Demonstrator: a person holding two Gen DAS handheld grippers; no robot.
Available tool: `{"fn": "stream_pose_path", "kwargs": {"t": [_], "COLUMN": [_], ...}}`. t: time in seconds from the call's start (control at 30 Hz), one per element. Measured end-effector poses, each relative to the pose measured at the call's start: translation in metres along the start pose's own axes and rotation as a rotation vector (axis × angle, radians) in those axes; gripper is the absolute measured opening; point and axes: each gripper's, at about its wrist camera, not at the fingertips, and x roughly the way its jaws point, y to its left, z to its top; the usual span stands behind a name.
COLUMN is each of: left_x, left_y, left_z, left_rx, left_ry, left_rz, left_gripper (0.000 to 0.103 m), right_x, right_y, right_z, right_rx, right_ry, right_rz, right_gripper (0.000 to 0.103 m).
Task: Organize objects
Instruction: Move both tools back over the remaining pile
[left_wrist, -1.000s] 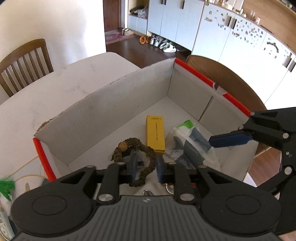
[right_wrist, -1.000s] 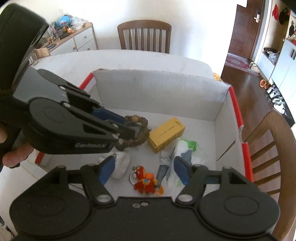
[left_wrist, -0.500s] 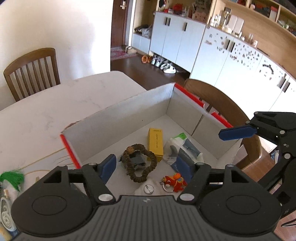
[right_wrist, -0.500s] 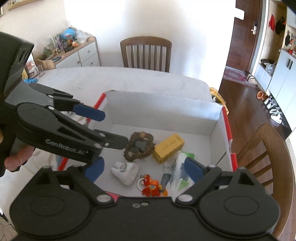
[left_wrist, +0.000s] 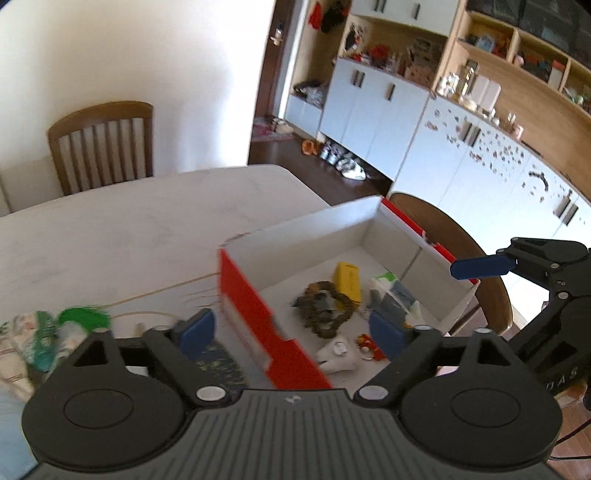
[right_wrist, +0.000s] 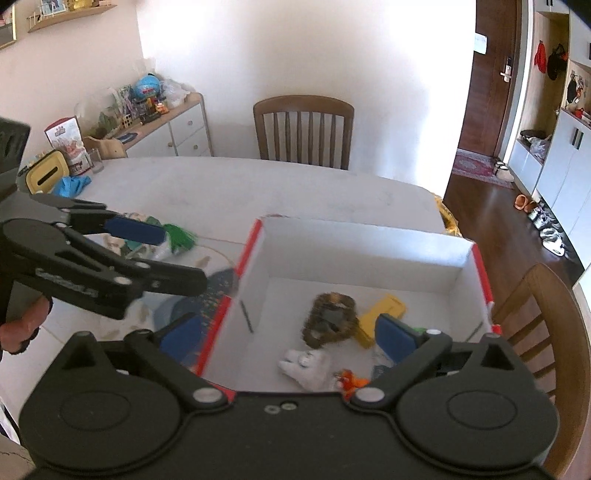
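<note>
A cardboard box (right_wrist: 362, 247) with white inside walls and red edges sits on the white table. In it lie a brown beaded ring (left_wrist: 325, 306) (right_wrist: 330, 319), a yellow carton (left_wrist: 347, 282) (right_wrist: 382, 312), a white tooth plush (left_wrist: 338, 354) (right_wrist: 306, 363), an orange keychain toy (left_wrist: 367, 341) (right_wrist: 349, 380) and a green-white tissue pack (left_wrist: 391, 295). My left gripper (left_wrist: 291, 332) (right_wrist: 170, 256) hangs above the box's left red wall (left_wrist: 251, 306); its jaws are opening with nothing between them. My right gripper (right_wrist: 288, 338) hovers over the box's near side, jaws also opening and empty; its blue pad (left_wrist: 480, 266) shows at the right.
Left of the box on the table lie a green tassel (left_wrist: 85, 317) (right_wrist: 181, 236) and a dark patterned item (right_wrist: 214, 291). A yellow tissue box (right_wrist: 46, 173) and blue cloth (right_wrist: 72, 184) sit far left. Wooden chairs (right_wrist: 303, 129) (right_wrist: 546, 332) stand behind and right of the table.
The left gripper let go of the brown beaded ring, which now lies in the box. Both grippers rose and drew back from the box while their jaws spread wide; the left one shifted leftward.
</note>
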Motion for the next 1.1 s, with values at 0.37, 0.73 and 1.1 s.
{"fn": "stream_pose_path", "kwargs": {"t": [0.37, 0.73, 1.1], "left_x": [-0.052, -0.088, -0.089], "left_y": [0.068, 0.137, 0.183], "left_z": [-0.026, -0.063, -0.102], "left_rx": [-0.082, -0.083, -0.090], "left_ry": [-0.086, -0.115, -0.062], "left_rz": [0.089, 0.152, 0.154], "left_gripper": [0.103, 0.103, 0.103], "right_x": [0.013, 0.044, 0.090], "right_y": [0.061, 0.108, 0.141], "right_z": [0.016, 0.028, 0.040], "right_rx": [-0.011, 0.007, 0.034], "right_ry": [-0.010, 0.003, 0.039], "right_rz": [0.015, 0.035, 0.043], "right_gripper": [0.100, 0.100, 0.099]}}
